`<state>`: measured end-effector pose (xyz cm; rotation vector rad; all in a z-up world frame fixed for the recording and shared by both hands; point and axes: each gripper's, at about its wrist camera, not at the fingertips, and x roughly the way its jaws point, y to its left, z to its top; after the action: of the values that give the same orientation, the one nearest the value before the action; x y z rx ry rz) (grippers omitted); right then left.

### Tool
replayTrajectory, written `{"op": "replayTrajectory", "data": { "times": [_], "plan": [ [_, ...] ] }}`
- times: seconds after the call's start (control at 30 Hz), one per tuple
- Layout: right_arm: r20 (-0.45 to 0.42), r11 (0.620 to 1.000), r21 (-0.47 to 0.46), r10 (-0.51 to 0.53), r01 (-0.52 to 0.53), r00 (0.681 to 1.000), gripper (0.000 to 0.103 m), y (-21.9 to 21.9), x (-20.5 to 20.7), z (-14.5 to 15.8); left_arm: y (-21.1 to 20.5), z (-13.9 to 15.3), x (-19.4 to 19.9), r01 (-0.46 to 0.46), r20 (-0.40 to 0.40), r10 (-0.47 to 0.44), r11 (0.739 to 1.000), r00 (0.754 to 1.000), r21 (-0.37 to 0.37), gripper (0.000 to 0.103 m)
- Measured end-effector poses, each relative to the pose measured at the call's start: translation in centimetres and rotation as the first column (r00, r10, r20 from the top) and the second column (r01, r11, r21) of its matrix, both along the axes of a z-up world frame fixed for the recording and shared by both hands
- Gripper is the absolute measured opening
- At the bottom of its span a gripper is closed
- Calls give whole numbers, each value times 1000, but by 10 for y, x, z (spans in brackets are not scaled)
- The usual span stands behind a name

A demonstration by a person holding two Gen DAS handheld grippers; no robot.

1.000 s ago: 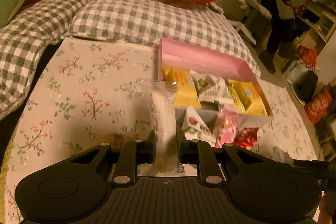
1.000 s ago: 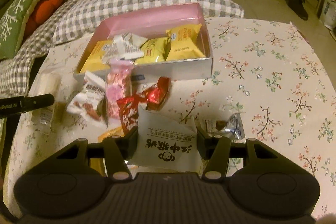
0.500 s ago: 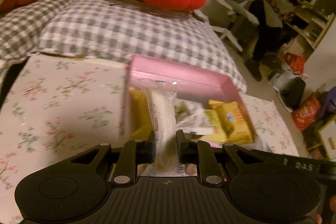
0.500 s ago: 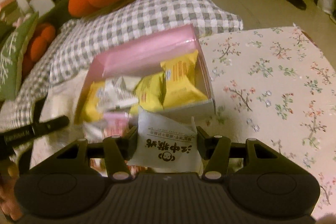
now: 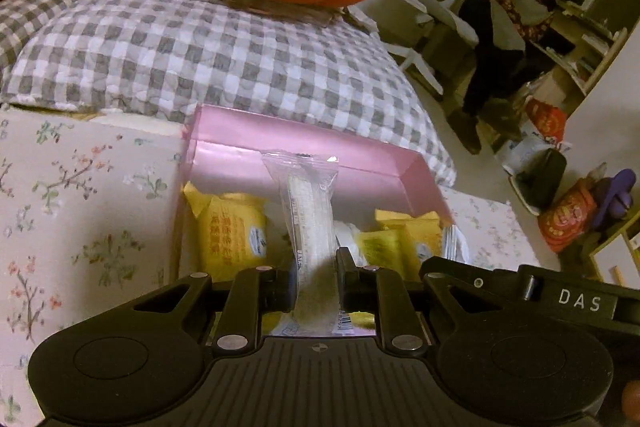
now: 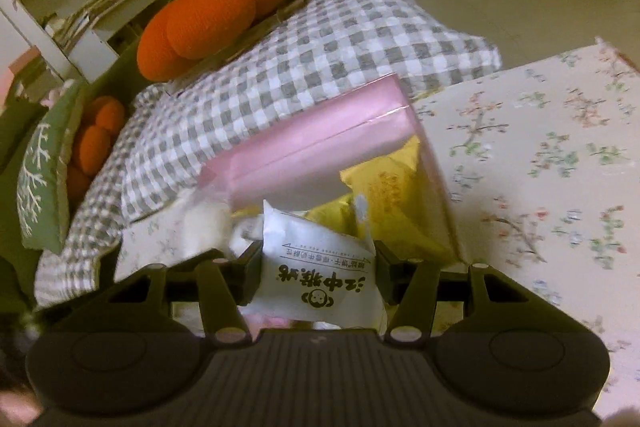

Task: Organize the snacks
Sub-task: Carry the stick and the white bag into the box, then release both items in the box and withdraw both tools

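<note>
Left gripper [image 5: 316,279] clamps a clear wafer stick [image 5: 310,223], right gripper [image 6: 318,267] clamps a white packet [image 6: 320,275], both over the pink box [image 5: 304,163] (already crowded); dropped carelessly, either may slide out.

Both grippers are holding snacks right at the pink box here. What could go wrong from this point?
1. The left gripper pinches the long clear-wrapped bar near its lower end; it could tip or slip.
2. The pink box is already crowded with yellow packets, so drops may land on top or spill over.
3. The right gripper, shut on the white packet, is very close; the two could collide.
</note>
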<state>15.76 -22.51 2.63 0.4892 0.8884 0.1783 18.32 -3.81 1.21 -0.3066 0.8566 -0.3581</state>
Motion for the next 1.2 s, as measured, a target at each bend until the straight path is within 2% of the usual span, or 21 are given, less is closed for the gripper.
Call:
{"op": "replayTrajectory", "data": {
  "times": [0.27, 0.5, 0.57, 0.63, 0.7, 0.9, 1.0, 1.07, 1.2],
  "plan": [
    [-1, 1000, 29, -9, 9, 1000, 52, 1, 16, -11, 4, -16, 16, -24, 3, 24, 1000, 1000, -2, 17],
    [33, 997, 50, -53, 51, 998, 54, 1, 22, -14, 0, -16, 19, -34, 70, 33, 999, 997, 11, 17],
    [64, 993, 73, -92, 87, 994, 59, -1, 20, -11, -1, -9, 16, -41, 123, 38, 999, 992, 24, 18],
    [96, 991, 80, -118, 111, 988, 74, -3, 15, -5, -3, 3, 12, -22, 166, 21, 1000, 986, 8, 22],
    [122, 992, 56, -116, 110, 986, 75, -3, 11, 3, -4, 13, 6, -12, 187, 12, 1000, 982, -3, 28],
    [101, 991, 46, -127, 123, 987, 76, -11, 5, 11, 2, 20, -2, -35, 145, 28, 999, 989, 42, 30],
    [125, 988, 48, -154, 149, 980, 77, -19, 1, 16, 14, 20, -11, -54, 129, 45, 996, 991, 71, 30],
    [140, 982, 69, -184, 176, 973, 78, -25, -1, 18, 24, 20, -15, -76, 98, 70, 996, 993, 52, 30],
    [104, 979, 93, -189, 179, 976, 79, -28, 2, 14, 41, 19, -23, -114, 65, 111, 993, 992, 31, 30]
  ]
}}
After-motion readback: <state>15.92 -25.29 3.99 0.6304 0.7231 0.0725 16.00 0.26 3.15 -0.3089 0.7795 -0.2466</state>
